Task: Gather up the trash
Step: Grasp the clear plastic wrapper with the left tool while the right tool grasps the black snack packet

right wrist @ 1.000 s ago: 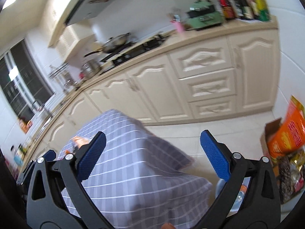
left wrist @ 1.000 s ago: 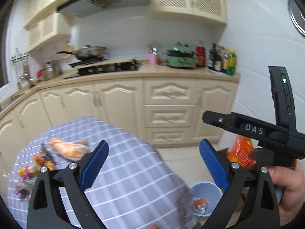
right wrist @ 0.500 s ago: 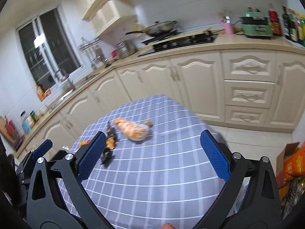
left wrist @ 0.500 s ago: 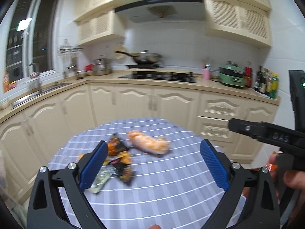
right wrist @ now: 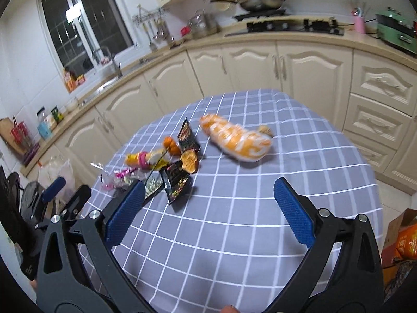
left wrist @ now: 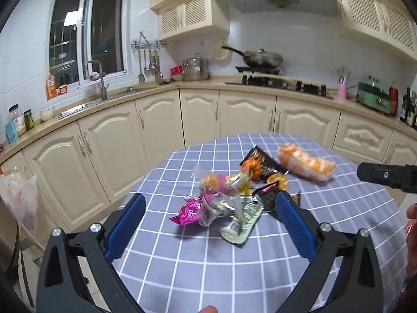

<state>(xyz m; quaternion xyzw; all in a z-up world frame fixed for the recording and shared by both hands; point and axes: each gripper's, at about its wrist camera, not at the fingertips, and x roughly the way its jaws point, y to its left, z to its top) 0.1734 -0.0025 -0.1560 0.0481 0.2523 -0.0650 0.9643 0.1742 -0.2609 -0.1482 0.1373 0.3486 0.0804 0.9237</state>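
Two hand-held grippers hover above a round table (left wrist: 198,274) covered in a grey-blue checked cloth. Left hand-held gripper (left wrist: 208,224): blue pads spread wide, nothing between them. Right hand-held gripper (right wrist: 208,208): jaws likewise wide apart and empty; in the left wrist view only its black tip shows at the right edge.

Trash lies in a loose cluster on the cloth, just beyond the left gripper's fingertips. Nearest: a magenta wrapper (left wrist: 189,212) touching a crumpled clear wrapper (left wrist: 219,207), with a pale green packet (left wrist: 243,225) beside them. A black snack packet (right wrist: 177,182) lies just beside the green one, close to the left gripper's right pad.

Behind these: a clear bag with orange and pink contents (left wrist: 212,184), an orange-and-black torn wrapper (left wrist: 256,165), and a small orange piece (left wrist: 278,181), all bunched together and partly overlapping. Exact contacts within the heap cannot be resolved.

Set a little apart, toward the far right of the cluster: a large orange-and-white bag (left wrist: 305,165), lying flat, somewhat blurred in the right wrist view.

Beyond the table: cream cabinets (left wrist: 203,120), a sink with faucet (left wrist: 96,80) under a dark window, and a wok (left wrist: 260,58) on the stove.
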